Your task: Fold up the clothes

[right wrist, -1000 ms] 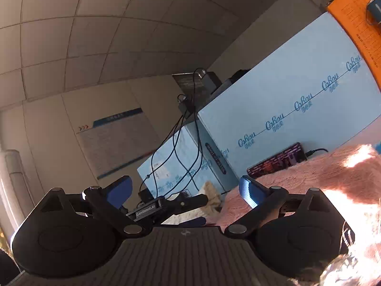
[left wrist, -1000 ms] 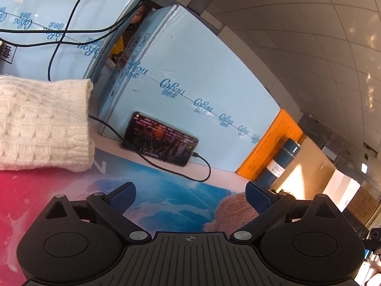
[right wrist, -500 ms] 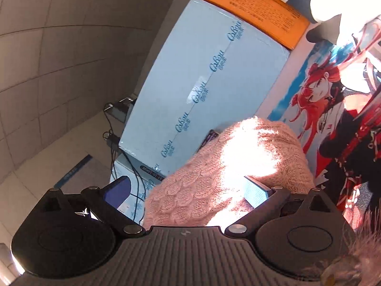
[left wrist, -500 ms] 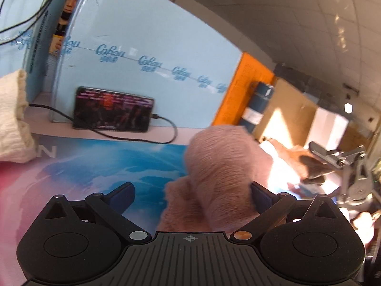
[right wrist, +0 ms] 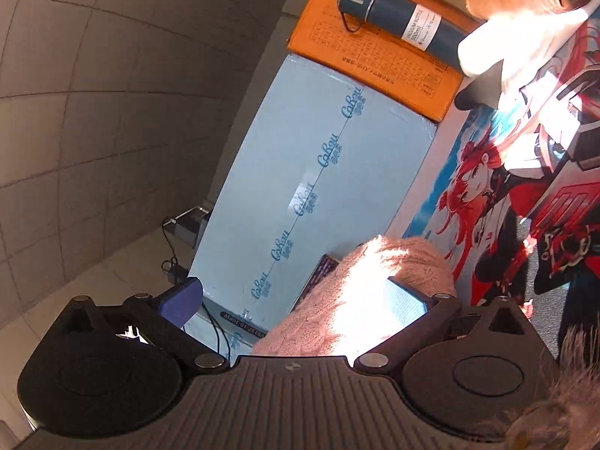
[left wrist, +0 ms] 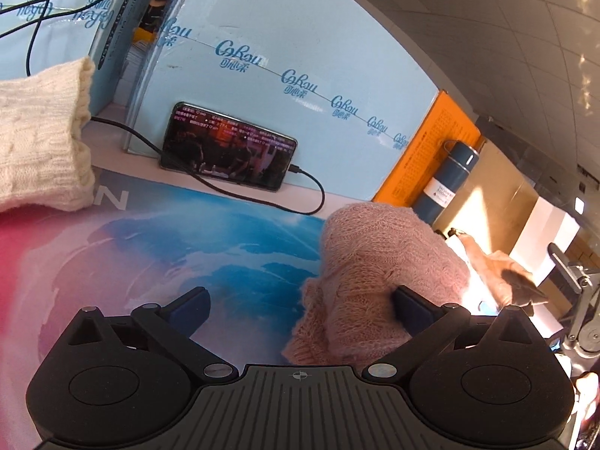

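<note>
A fluffy pink knitted garment [left wrist: 375,273] lies bunched on the printed mat [left wrist: 157,247]. My left gripper [left wrist: 300,309] stands open over the mat; the pink knit fills the right half of its gap and rests against the right finger [left wrist: 410,309], while the left finger is clear of it. In the right wrist view, which is rolled sideways, the same pink garment [right wrist: 348,300] sits between the jaws of my right gripper [right wrist: 292,302], against its right finger [right wrist: 407,300]. Those jaws are opening, and the left pad touches nothing. A cream cable-knit sweater [left wrist: 41,142] lies at the far left.
Light-blue cartons [left wrist: 285,86] wall off the back, with a phone [left wrist: 228,150] on a cable leaning against them. Beside them stand an orange box [left wrist: 431,150] and a dark-blue flask [left wrist: 446,183]. A tan object [left wrist: 498,270] and a metal clamp [left wrist: 577,300] sit at the right.
The left view swung right, bringing the pink garment between its fingers. The right gripper rolled and dropped from facing the wall onto the pink garment, its jaws spreading a little.
</note>
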Demonstrator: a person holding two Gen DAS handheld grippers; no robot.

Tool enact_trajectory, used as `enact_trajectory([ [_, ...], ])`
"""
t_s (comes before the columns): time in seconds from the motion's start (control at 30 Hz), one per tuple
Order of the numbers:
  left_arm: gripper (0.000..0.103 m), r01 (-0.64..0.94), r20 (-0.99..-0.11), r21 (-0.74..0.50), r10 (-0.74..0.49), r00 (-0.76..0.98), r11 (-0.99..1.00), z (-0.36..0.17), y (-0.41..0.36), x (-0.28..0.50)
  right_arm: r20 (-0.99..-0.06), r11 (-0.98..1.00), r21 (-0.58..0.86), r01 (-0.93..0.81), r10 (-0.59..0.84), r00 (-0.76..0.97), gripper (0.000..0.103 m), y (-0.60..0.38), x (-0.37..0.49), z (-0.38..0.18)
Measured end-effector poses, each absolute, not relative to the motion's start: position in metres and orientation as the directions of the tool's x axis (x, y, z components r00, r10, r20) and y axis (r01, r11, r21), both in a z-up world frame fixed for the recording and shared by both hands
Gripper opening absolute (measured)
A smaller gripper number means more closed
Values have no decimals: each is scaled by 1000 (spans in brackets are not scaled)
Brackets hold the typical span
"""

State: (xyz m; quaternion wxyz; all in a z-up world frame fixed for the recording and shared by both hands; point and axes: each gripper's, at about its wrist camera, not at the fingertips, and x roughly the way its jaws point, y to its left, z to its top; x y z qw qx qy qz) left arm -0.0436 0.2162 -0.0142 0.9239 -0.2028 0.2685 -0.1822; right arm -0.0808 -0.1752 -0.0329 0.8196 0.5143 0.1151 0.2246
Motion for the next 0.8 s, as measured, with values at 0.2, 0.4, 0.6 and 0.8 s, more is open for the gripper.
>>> enact_trajectory([
  [0.2, 103, 249, -428, -512, -495, 756, 822, -16, 212, -42, -87, 494, 859, -138, 406, 910, 103, -170, -80, -31],
  [0.4, 103, 253, -435, -504, -496, 752, 826, -18, 207, -41, -211, 656, 748, -104, 382, 900, 103, -148, -74, -25],
  [0.6, 103, 282, -449, -485, -512, 732, 828, -21, 201, -40, -302, 745, 662, -85, 370, 879, 103, -132, -68, -23],
  [0.8, 103, 316, -442, -497, -549, 709, 808, -22, 199, -40, -316, 744, 655, -133, 429, 846, 103, -126, -68, -22],
])
